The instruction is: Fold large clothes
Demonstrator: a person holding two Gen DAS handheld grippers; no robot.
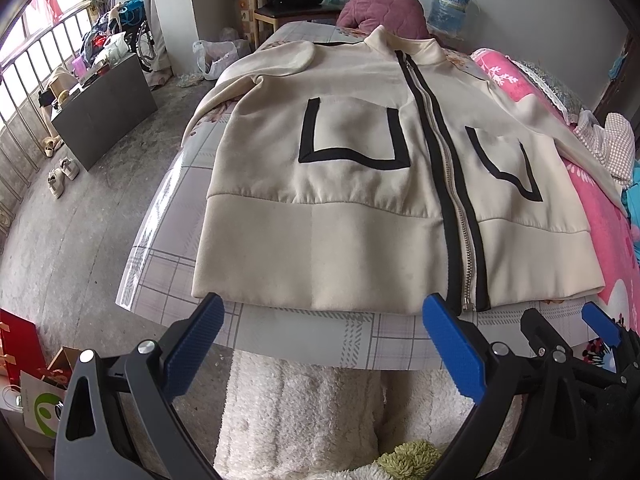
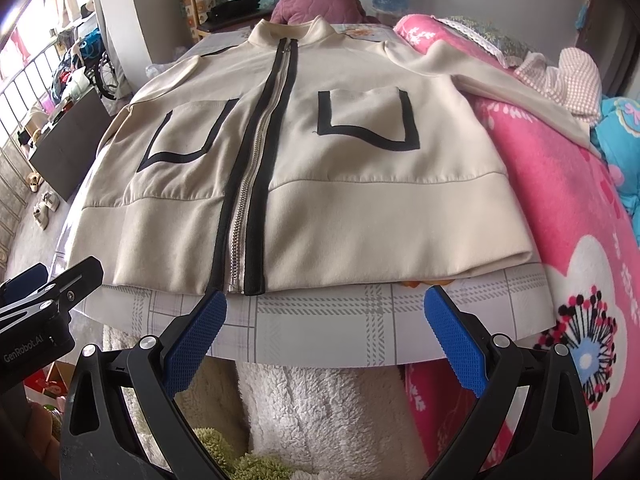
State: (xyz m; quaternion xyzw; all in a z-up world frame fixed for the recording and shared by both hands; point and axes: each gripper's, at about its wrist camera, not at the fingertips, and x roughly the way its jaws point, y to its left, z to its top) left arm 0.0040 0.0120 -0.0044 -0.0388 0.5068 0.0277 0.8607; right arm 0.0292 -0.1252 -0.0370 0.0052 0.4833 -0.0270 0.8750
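- A cream zip-front jacket (image 1: 360,184) is lying face up and spread flat on a bench (image 1: 304,336) covered with a grey plaid cloth, its hem nearest the claws and its collar (image 2: 292,32) pointing away.
- The jacket's long axis, marked by the black-edged zipper (image 2: 252,168), is running straight away from both claws, so the hem is lying crosswise just ahead of them.
- The left claw (image 1: 322,336) is hovering with its blue pads spread wide and gripping nothing, just short of the hem on the left half of the jacket.
- The right claw (image 2: 326,332) is likewise gaping and empty, sitting just short of the hem to the right of the zipper end; each claw is nearer its own hem corner.
- The right sleeve (image 2: 500,76) is trailing off onto a pink floral blanket (image 2: 560,208); the left sleeve (image 1: 264,60) is lying folded near the shoulder.
- No fold is looking started; a hem or sleeve grasp is probably coming first.
- Containers: a blue water jug (image 1: 450,4) is standing beyond the bench, contents unclear.
- A person in a maroon jacket (image 1: 380,8) is bending at the far end.
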